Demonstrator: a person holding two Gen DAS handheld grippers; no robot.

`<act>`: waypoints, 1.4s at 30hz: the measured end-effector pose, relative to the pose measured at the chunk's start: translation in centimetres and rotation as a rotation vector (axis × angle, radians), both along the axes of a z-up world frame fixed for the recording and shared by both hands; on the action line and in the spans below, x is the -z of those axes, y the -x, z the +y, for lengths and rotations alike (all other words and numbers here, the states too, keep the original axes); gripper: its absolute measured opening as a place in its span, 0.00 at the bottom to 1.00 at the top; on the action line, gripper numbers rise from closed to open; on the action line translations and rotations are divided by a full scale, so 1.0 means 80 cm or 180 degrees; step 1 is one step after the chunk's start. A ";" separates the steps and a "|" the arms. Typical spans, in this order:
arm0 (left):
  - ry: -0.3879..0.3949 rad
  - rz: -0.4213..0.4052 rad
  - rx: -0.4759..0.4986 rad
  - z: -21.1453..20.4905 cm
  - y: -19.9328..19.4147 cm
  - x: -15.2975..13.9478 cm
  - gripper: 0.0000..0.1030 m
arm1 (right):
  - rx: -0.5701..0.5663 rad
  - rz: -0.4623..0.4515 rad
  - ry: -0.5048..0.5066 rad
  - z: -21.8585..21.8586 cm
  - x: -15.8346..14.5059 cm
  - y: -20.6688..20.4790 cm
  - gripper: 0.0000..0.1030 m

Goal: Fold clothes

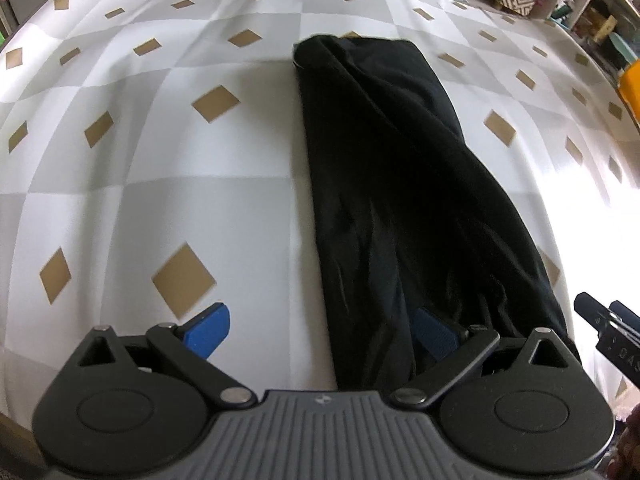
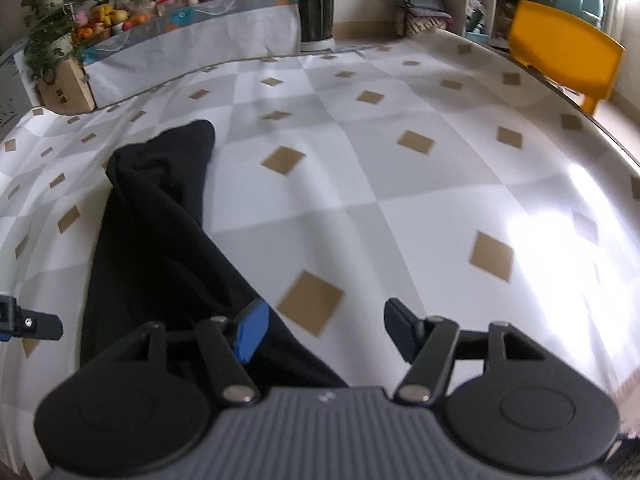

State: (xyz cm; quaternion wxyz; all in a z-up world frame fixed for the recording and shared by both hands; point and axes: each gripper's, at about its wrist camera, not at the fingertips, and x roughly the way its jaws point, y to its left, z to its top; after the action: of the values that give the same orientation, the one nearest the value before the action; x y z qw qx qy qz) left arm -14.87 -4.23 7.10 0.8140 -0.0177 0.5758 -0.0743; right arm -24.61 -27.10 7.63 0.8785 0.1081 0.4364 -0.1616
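A long black folded cloth garment [image 1: 400, 200] lies on the checkered worktop [image 1: 160, 160]; the left gripper [image 1: 320, 336] and right gripper [image 2: 324, 332], fingers spread, flank its near end.

Daylight pours in from the right side of the room and washes the glossy grey-and-white checked tablecloth with tan diamonds [image 1: 224, 184] into blown-out white glare along its right edge in both views. The long black folded garment [image 1: 400, 184] is so dark that its creases barely read. Both fisheye lenses bow the cloth's squares outward, and the corners go black. The yellow plastic chair [image 2: 560, 52] beyond the cloth looks smeared and soft.
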 end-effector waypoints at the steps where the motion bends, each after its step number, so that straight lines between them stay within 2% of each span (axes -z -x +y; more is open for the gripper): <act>1: -0.0010 0.0002 0.0018 -0.002 0.005 0.001 0.96 | 0.0020 0.0009 -0.0014 -0.001 0.001 0.004 0.60; 7: -0.0131 -0.0072 0.0150 -0.010 0.032 0.001 0.96 | 0.0085 0.0082 -0.0052 0.001 0.000 0.013 0.60; 11: -0.0097 -0.0041 0.0106 -0.007 0.041 0.004 0.96 | 0.0118 0.0158 -0.0197 -0.001 0.008 0.018 0.60; 25: -0.0108 0.0014 0.0044 -0.003 0.049 0.011 0.96 | 0.0154 0.0447 -0.0181 0.002 0.052 0.022 0.60; 27: -0.0110 0.0021 0.0042 -0.004 0.049 0.012 0.96 | 0.0125 0.0413 -0.0067 0.005 0.056 0.022 0.58; 29: -0.0119 0.0023 0.0027 -0.002 0.051 0.013 0.96 | 0.0080 0.0392 0.0085 0.009 0.058 0.021 0.50; 31: -0.0129 0.0025 0.0012 -0.001 0.053 0.014 0.96 | 0.0004 0.0344 0.0182 0.014 0.057 0.021 0.29; 33: -0.0139 0.0027 -0.0003 0.001 0.055 0.015 0.96 | -0.0137 0.0336 0.0195 0.021 0.057 0.019 0.12; 34: -0.0143 0.0028 -0.0011 0.001 0.056 0.016 0.96 | -0.0147 0.0325 0.0185 0.022 0.056 0.019 0.08; 36: -0.0158 0.0029 -0.0025 0.004 0.059 0.017 0.96 | -0.0154 0.0301 0.0162 0.024 0.054 0.021 0.04; 42: -0.0257 -0.0054 -0.0144 0.017 0.073 0.019 0.96 | -0.0248 0.0019 0.0136 0.032 0.020 0.036 0.03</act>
State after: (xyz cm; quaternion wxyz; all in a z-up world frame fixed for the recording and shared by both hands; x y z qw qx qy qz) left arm -20.74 -2.85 5.61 0.8203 0.0028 0.5709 -0.0327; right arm -27.48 -24.56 6.03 0.8849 0.0717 0.4394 -0.1368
